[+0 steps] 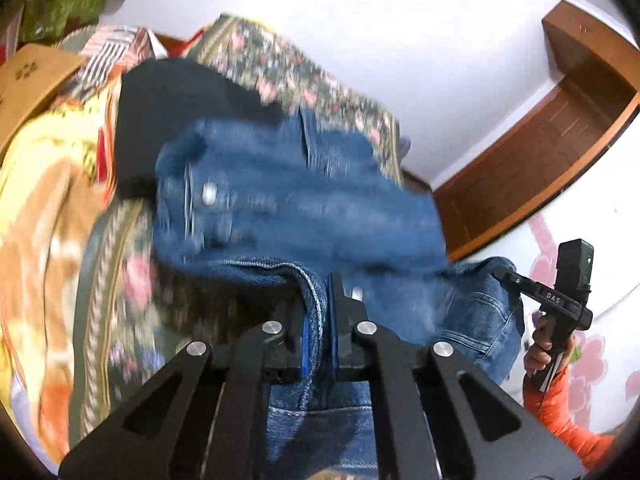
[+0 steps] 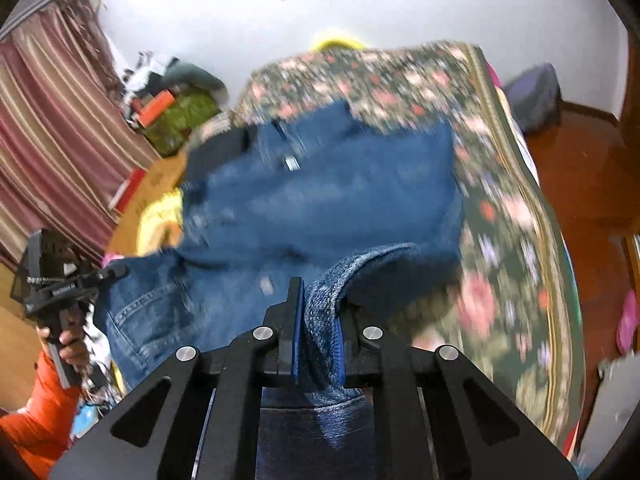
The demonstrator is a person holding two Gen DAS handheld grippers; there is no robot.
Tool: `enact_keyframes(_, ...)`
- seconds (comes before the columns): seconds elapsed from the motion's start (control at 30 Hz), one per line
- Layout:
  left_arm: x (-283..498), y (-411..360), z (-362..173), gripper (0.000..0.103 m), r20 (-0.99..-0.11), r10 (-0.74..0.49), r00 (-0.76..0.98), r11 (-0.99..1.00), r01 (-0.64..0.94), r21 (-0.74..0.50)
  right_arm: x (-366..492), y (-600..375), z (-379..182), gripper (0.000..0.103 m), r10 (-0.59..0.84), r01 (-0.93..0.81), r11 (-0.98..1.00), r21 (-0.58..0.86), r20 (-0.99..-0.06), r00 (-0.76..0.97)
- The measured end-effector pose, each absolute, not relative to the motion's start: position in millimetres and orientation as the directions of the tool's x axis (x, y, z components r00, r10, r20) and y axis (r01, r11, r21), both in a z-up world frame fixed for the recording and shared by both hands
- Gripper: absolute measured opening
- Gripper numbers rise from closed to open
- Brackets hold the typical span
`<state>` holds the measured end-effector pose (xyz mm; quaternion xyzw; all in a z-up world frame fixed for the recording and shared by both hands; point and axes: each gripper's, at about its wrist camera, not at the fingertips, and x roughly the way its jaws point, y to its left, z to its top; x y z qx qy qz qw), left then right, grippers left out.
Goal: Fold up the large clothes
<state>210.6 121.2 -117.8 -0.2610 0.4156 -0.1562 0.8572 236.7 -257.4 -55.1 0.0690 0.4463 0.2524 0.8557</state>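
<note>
Blue denim jeans [image 1: 296, 200] lie on a bed with a dark floral cover [image 1: 280, 64], their near end lifted off it. My left gripper [image 1: 322, 312] is shut on a hem of the jeans at bottom centre of the left wrist view. In the right wrist view my right gripper [image 2: 318, 312] is shut on another folded hem of the jeans [image 2: 320, 192]. Each view shows the other gripper at its side: the right gripper [image 1: 560, 300] and the left gripper [image 2: 60, 284], each in a hand with an orange sleeve. Both pictures are blurred.
A black garment [image 1: 168, 120] lies beyond the jeans. A yellow and orange blanket [image 1: 44, 208] and a cardboard box [image 1: 32, 80] sit at the left. Striped curtains [image 2: 44, 120] hang left, clutter [image 2: 176, 116] behind the bed. A wooden floor [image 2: 588, 184] runs right of the bed.
</note>
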Motion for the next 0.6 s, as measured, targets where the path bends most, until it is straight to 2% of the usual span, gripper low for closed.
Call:
enact_keyframes(0.13,254,149,-108,0.006,-0.606,-0.455,0.653,0.796,-0.008,-0.606,281,-252,-43,0.011,0.479,-0.356,0.875,0.329,-0.703,0.526)
enact_keyframes(0.27,297,171,-126,0.006,-0.650,-0.355,0.672,0.833,-0.088,-0.546,330,-263,-51,0.011,0.403,-0.265,0.915,0.303,-0.707,0.582)
enact_keyframes(0.33,324,178,-148,0.006,-0.691,-0.309,0.653,0.851,-0.134,-0.507,359,-273,-73,0.011,0.364,-0.200,0.931,0.306,-0.732,0.576)
enact_keyframes(0.5,362,177,-215,0.008,-0.789,-0.293,0.540,0.873,-0.186,-0.451,400,-283,-142,0.011,0.311,-0.092,0.948,0.304,-0.830,0.464)
enact_keyframes(0.6,367,174,-238,0.009,-0.803,-0.287,0.523,0.874,-0.199,-0.442,398,-282,-154,0.011,0.298,-0.109,0.954,0.281,-0.830,0.472)
